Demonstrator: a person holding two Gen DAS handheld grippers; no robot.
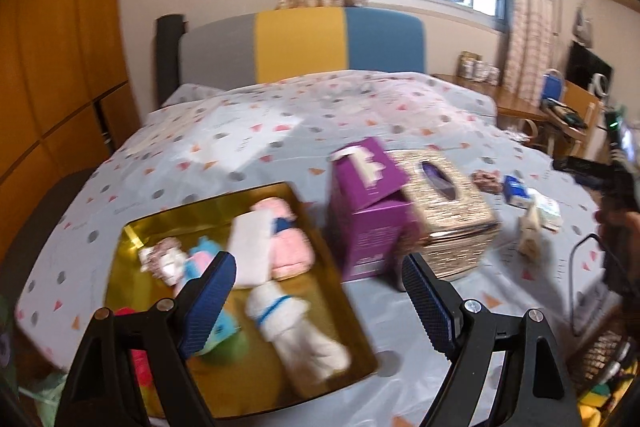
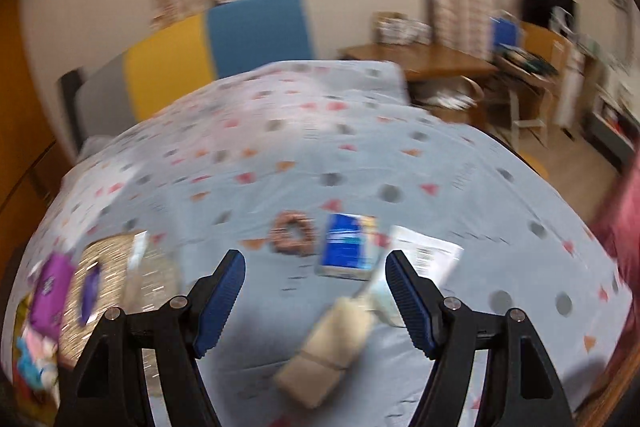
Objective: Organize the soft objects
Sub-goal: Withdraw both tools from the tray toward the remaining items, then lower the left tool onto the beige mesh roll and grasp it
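Right claw (image 2: 314, 301): gaped wide, empty, above a beige roll (image 2: 328, 343) lying near, between its fingers. Left claw (image 1: 320, 303): wide, empty, over the gold tray (image 1: 132, 227) of rolled cloths. Beyond the roll: blue packet (image 2: 348, 245), brown scrunchie (image 2: 292, 233). Far left: gold tissue box (image 1: 444, 211), purple box (image 1: 368, 211). Advice: descend squarely, pinch the roll mid-length, carry left to tray.
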